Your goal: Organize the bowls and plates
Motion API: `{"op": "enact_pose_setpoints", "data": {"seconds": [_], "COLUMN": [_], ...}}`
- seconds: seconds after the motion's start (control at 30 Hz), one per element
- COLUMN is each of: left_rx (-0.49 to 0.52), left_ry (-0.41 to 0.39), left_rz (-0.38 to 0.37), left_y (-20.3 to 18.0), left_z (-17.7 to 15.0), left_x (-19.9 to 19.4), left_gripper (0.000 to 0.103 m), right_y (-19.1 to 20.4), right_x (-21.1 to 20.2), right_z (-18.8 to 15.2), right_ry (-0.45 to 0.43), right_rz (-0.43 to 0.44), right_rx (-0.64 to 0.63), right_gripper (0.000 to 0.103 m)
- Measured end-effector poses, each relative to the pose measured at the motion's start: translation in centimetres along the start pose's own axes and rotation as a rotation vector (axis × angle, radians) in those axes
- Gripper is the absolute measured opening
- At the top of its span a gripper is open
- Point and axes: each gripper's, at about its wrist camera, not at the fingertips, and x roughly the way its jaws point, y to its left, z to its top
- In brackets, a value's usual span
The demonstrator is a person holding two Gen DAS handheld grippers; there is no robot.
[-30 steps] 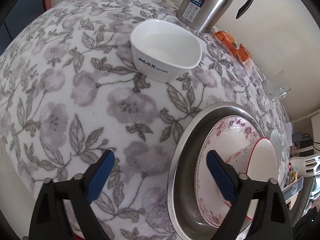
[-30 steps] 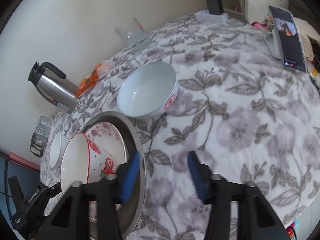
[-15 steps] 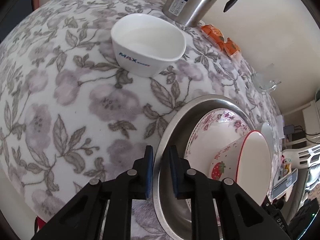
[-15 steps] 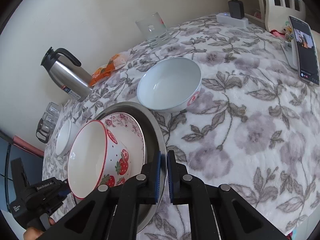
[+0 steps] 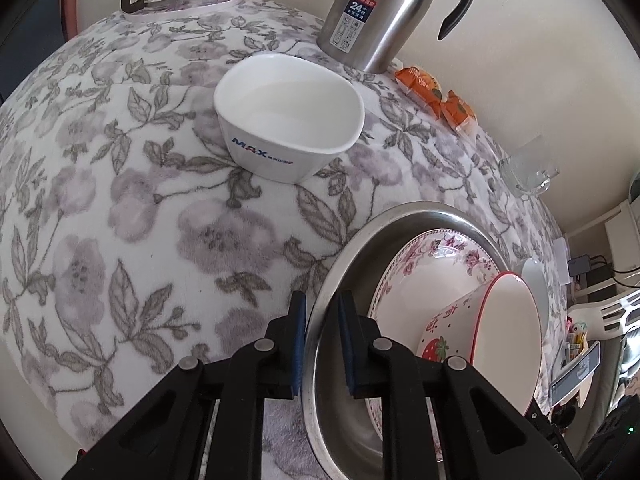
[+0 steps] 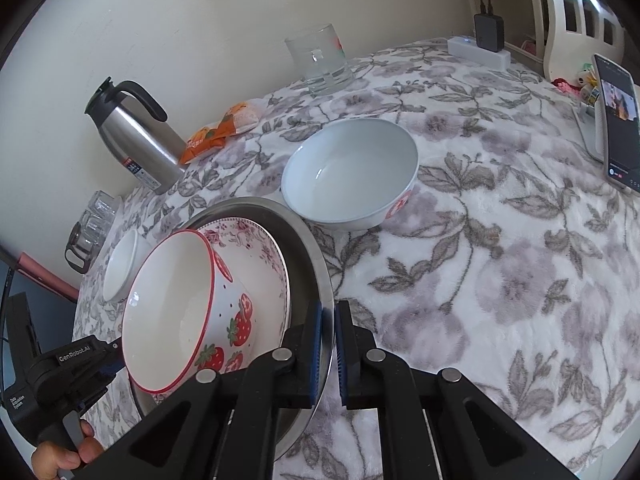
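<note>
A steel basin (image 5: 348, 248) is set on the floral-covered surface (image 5: 120, 216). A flower-rimmed plate (image 5: 436, 252) lies in it, and a strawberry bowl (image 6: 192, 300) is tipped on its side on that plate. The basin's rim is clamped on opposite sides by the left gripper (image 5: 322, 344) and the right gripper (image 6: 328, 350), each closed narrowly on it. Two more bowls are counted outside the basin: a white squarish bowl (image 5: 288, 120) and a round white bowl (image 6: 352, 172), both upright and holding nothing. The basin's near edge is cut off behind the gripper fingers. One steel thermos (image 5: 380, 12) is seen beside the wall.
</note>
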Motion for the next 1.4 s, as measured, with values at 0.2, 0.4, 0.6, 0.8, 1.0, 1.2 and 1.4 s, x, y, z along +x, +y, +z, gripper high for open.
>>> {"op": "enact_pose_setpoints", "data": {"seconds": [0.2, 0.4, 0.6, 0.8, 1.0, 1.2, 1.4], "left_rx": [-0.018, 0.015, -0.021, -0.111, -0.203, -0.301, -0.335], "left_ry": [-0.006, -0.064, -0.109, -0.133, -0.149, -0.164, -0.159], "left_rz": [-0.005, -0.013, -0.008, 0.019, 0.052, 0.098, 0.087], "left_y": [0.2, -0.7, -0.3, 1.2, 3.2, 6.2, 8.3], "left_z": [0.0, 0.3, 1.2, 2.5, 3.9, 5.4, 6.9], "left_x": [-0.6, -2.4, -3.5, -3.9, -3.6, -2.6, -1.4], "left_gripper": [0.017, 0.017, 0.058, 0.061, 0.078, 0.084, 0.095], "right_y": [0.2, 1.9, 5.1, 9.0, 13.7, 17.7, 20.5], "right_x": [-1.0, -2.7, -4.6, -4.5, -3.4, -0.9, 1.8], "right_z": [0.3, 0.5, 1.1, 1.5, 1.5, 1.9, 1.9], "right_ry": [-0.022, -0.081, -0.179, -0.175, -0.162, -0.109, -0.067], "right_rz": [-0.034, -0.019, -0.015, 0.006, 0.021, 0.037, 0.016], "right_rx": [-0.008, -0.068, -0.154, -0.263, -0.363, -0.428, -0.478], "right_gripper": [0.010, 0.011, 0.014, 0.026, 0.055, 0.057, 0.063]}}
